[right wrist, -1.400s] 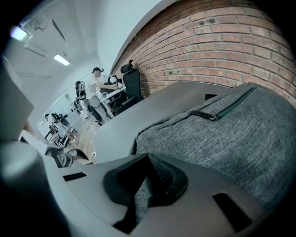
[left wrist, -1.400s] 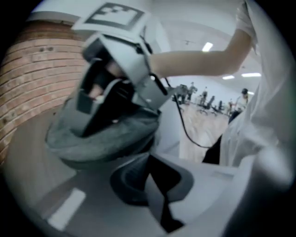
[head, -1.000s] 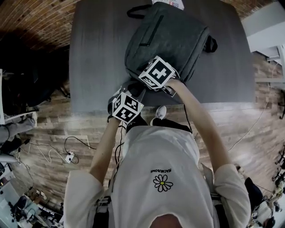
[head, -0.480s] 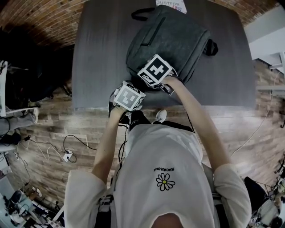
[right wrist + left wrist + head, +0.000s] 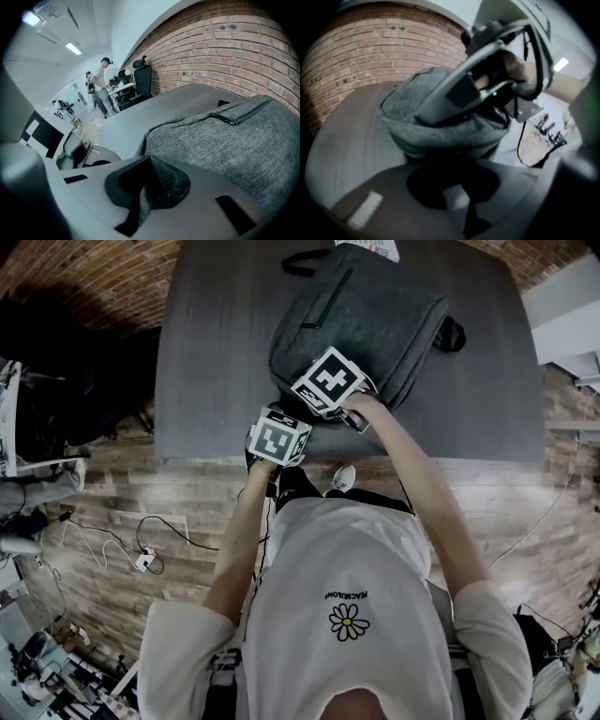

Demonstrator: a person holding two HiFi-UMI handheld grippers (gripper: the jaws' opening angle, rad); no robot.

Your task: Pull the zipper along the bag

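Right tongs point(image 5: 145, 187) clamped on bag point(image 5: 225, 145) fabric; left tongs point(image 5: 457, 187) half-apart, just closing, nothing between.

Office: brick wall point(image 5: 225, 47), office chair point(image 5: 142, 75), strip light point(image 5: 74, 48), wood floor point(image 5: 141, 493).

Dark grey rectangular table point(image 5: 206, 352), matte top, grey fabric backpack point(image 5: 375, 315) lying flat right of table centre, running from the table's far edge almost to its near edge, white printed sheet point(image 5: 367, 247) at the table's far edge, cut off by the frame.
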